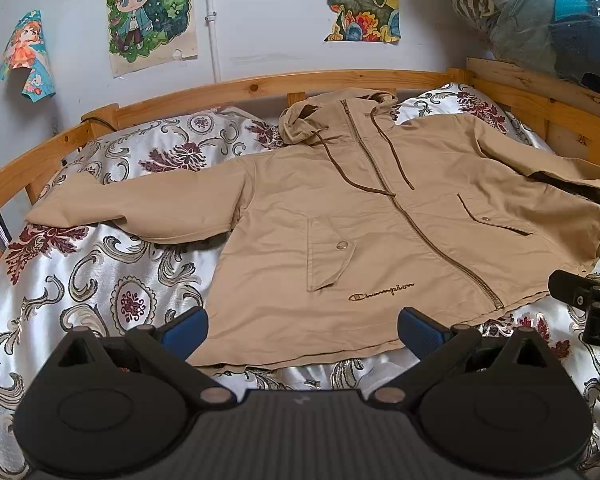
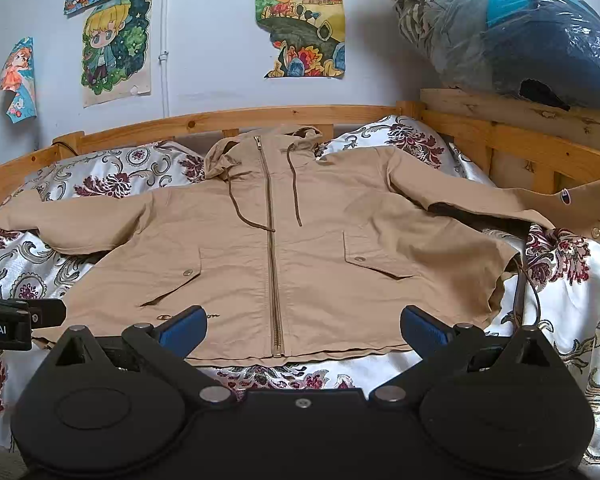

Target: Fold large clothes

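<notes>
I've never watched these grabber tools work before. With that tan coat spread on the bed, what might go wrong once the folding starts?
The shiny floral satin bedspread looks slippery, so the tan zip-up hooded jacket may slide when pulled. Its sleeve on the right lies against the wooden bed rail and could snag. The loose brown drawstrings may get pinched. Both the left gripper and right gripper hang open.

We list one wooden-framed bed [image 2: 284,114] with floral satin cover [image 1: 100,280], on it a tan hooded jacket [image 2: 300,248] spread flat, zipped.
</notes>
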`<action>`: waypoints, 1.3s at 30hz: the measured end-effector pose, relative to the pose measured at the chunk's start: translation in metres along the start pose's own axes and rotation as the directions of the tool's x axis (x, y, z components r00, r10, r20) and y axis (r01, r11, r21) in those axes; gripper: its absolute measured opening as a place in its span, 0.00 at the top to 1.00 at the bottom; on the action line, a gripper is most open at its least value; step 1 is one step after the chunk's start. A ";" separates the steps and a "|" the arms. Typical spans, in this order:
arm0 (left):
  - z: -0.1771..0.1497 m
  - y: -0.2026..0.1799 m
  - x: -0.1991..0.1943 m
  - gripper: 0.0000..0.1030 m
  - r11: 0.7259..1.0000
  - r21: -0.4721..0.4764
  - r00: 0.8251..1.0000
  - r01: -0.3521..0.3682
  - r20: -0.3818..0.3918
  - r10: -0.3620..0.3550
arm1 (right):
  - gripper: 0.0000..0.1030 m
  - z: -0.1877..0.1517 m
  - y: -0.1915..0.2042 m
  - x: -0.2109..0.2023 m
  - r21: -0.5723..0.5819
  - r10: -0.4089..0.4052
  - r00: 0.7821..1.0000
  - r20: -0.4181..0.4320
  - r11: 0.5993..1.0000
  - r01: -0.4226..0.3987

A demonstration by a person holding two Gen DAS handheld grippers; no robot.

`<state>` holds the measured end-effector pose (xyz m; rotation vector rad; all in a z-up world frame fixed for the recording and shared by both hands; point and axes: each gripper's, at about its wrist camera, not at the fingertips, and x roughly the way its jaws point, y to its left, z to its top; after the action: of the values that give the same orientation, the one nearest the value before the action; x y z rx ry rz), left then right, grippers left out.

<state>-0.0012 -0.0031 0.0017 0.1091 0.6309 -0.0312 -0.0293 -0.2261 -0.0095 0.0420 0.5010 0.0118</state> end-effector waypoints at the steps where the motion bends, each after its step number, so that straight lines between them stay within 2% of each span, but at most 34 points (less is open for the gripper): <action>1: 0.000 0.000 0.000 0.00 1.000 0.000 1.000 0.000 0.000 0.000 | 0.01 0.000 0.000 0.000 0.000 0.000 1.000 0.000 1.000 0.000; 38: -0.001 -0.001 -0.001 0.00 1.000 0.002 1.000 0.000 0.001 0.000 | 0.01 0.000 -0.001 -0.001 0.004 0.001 1.000 -0.002 1.000 -0.001; 39: -0.001 -0.001 -0.001 0.00 1.000 0.002 1.000 0.001 0.000 -0.001 | 0.01 -0.001 -0.011 0.001 0.006 0.001 1.000 -0.002 1.000 -0.001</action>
<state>-0.0026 -0.0041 0.0010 0.1106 0.6305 -0.0327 -0.0286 -0.2368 -0.0118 0.0481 0.5027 0.0110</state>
